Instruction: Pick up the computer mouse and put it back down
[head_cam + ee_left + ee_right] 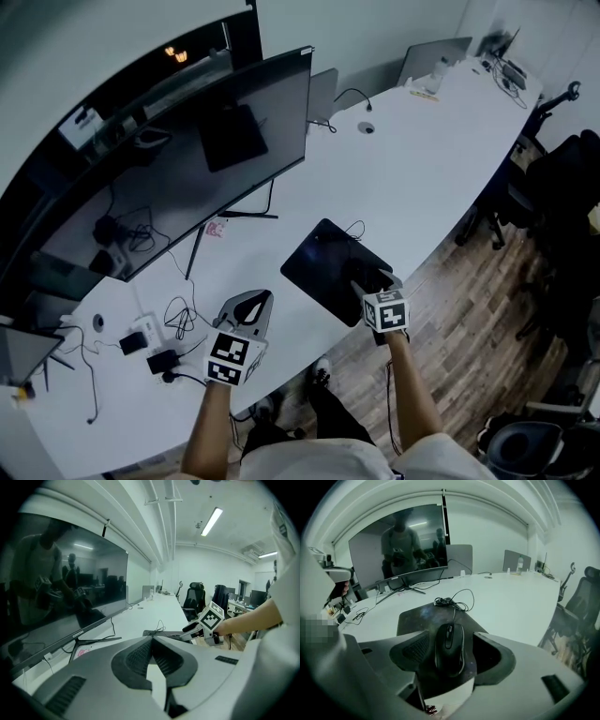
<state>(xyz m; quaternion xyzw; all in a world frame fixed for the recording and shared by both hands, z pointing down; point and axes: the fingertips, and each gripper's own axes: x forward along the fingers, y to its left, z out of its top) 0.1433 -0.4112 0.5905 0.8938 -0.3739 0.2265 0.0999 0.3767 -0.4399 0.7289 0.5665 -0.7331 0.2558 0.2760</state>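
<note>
The computer mouse (450,651) lies flat on the dark mouse pad (323,262). The pad sits by the near edge of the white counter (412,159), the edge where the person stands. The mouse cord (459,599) runs off toward the back of the pad.

The right tool (452,635) is down low at the mouse. Its two jaws stand wide apart, one on each side of the mouse. There is a little gap on both sides, so they do not squeeze it. The tool has hold of nothing.

The left tool (152,641) is out over the counter near the same edge, farther to the left, in front of the big monitor (216,141). Its jaws are pressed together and nothing is in them.

I think the task is at one of its two ends. The mouse is on the pad and not in the air. It may be just about to be grabbed, or it may be back down already. I cannot tell which.

I cannot see any box, bowl or cup with things in it near the mouse.
</note>
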